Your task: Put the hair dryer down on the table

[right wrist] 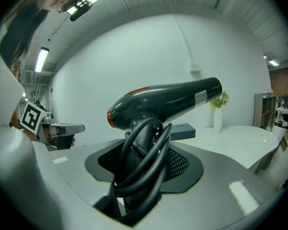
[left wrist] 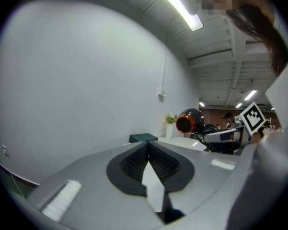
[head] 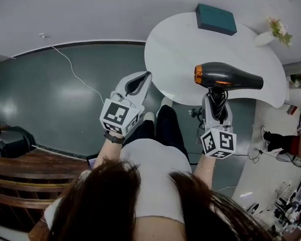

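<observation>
A black hair dryer (head: pixel 226 77) with an orange rear ring is held upright by its handle above the near edge of the white round table (head: pixel 175 49). My right gripper (head: pixel 214 109) is shut on that handle, which has the black cord wrapped around it (right wrist: pixel 141 162). In the right gripper view the dryer's barrel (right wrist: pixel 168 99) lies level above the jaws. My left gripper (head: pixel 136 83) hovers left of the table with its jaws shut and nothing between them (left wrist: pixel 148 150). From the left gripper view the dryer (left wrist: pixel 189 120) shows off to the right.
A teal box (head: pixel 215 18) lies at the table's far edge, and a white vase with flowers (head: pixel 271 34) stands at its far right. A white cable (head: pixel 75 72) runs over the dark floor on the left. A wooden bench (head: pixel 35 169) stands at the near left.
</observation>
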Tool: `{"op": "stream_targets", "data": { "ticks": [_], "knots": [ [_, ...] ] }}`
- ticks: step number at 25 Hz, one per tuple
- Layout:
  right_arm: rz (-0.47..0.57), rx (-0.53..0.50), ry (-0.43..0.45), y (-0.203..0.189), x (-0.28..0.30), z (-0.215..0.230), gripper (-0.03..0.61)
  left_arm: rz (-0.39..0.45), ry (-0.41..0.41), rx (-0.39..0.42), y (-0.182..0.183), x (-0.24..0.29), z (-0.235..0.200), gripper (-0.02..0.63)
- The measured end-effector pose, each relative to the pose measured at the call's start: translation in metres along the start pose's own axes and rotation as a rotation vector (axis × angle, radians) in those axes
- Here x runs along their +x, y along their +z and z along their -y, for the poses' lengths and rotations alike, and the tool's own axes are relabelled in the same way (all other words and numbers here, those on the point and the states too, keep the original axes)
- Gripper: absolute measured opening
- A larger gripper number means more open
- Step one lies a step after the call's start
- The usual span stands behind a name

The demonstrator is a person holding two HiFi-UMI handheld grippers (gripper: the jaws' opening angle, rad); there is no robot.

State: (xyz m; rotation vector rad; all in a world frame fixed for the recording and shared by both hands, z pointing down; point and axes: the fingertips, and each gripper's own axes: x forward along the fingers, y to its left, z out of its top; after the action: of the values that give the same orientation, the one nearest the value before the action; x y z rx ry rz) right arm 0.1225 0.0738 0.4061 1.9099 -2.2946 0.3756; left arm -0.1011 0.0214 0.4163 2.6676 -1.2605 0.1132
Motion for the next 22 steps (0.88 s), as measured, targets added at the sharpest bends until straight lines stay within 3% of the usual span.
{"op": "stream_targets", "data": {
  "ticks": [22],
  "knots": [
    [0.049, -0.025, 0.127, 0.070, 0.150, 0.085, 0.212, 0.061, 0.068, 0.081, 0.069, 0.160, -0.029, 0.058]
  ]
}}
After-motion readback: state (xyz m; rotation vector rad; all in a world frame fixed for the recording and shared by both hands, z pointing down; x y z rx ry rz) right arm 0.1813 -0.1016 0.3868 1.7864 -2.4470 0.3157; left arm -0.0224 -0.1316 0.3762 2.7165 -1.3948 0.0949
